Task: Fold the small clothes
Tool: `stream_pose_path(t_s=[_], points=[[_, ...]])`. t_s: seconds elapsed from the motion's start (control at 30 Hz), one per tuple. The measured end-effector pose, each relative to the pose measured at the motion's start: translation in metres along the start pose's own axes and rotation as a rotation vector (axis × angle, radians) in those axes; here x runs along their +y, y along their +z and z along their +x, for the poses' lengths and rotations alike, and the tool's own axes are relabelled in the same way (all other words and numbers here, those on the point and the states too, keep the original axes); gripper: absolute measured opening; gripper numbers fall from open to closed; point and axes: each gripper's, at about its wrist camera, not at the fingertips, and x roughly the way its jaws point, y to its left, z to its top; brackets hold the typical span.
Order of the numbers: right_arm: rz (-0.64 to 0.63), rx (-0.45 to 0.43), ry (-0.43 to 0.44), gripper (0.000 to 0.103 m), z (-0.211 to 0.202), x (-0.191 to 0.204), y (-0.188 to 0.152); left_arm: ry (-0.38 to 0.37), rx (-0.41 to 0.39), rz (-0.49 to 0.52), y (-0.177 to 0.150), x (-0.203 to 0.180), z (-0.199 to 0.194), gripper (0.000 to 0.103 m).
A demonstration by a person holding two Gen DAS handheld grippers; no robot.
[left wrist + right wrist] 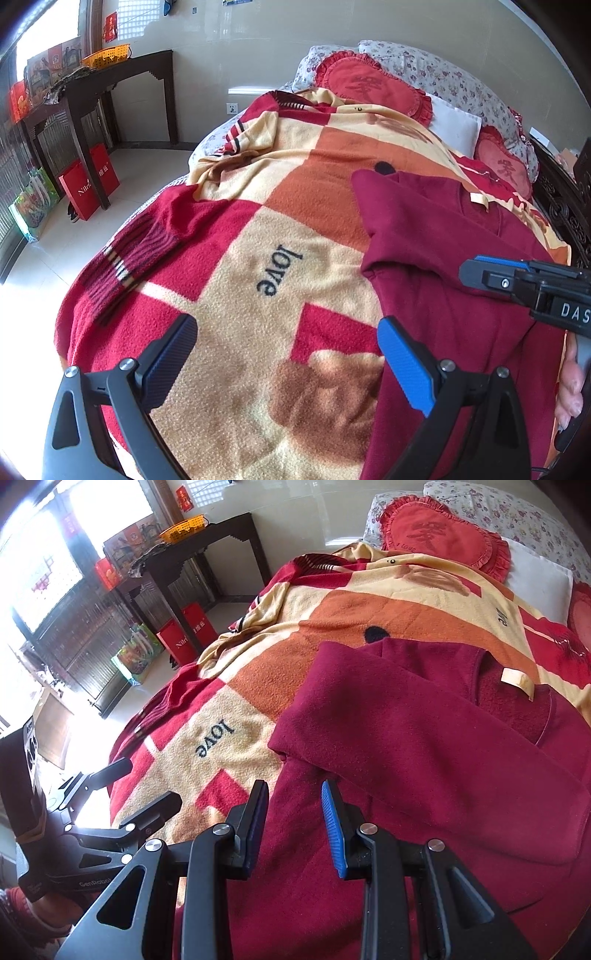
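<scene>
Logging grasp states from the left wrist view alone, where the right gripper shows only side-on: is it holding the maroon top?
Observer: No. The right gripper is open, pads apart over the lower body of the maroon top, with nothing between them.
Operator: That gripper also blocks the folded sleeve. Where does it end?
Observer: The sleeve lies diagonally across the chest, and its end rests on the top's body, not on the blanket.

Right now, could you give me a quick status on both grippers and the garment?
Left gripper open over the blanket. Right gripper open, empty, above the maroon top. One sleeve folded across the body. Nothing in the way.
</scene>
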Motion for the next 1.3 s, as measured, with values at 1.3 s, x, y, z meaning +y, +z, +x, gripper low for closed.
stream_pose_path(t_s=[1.3], points=[[0.395, -0.133, -0.318, 0.015, -0.114, -0.202, -0.069, 0.039, 0.001, 0.054, 0.042, -0.044, 0.049, 0.1]])
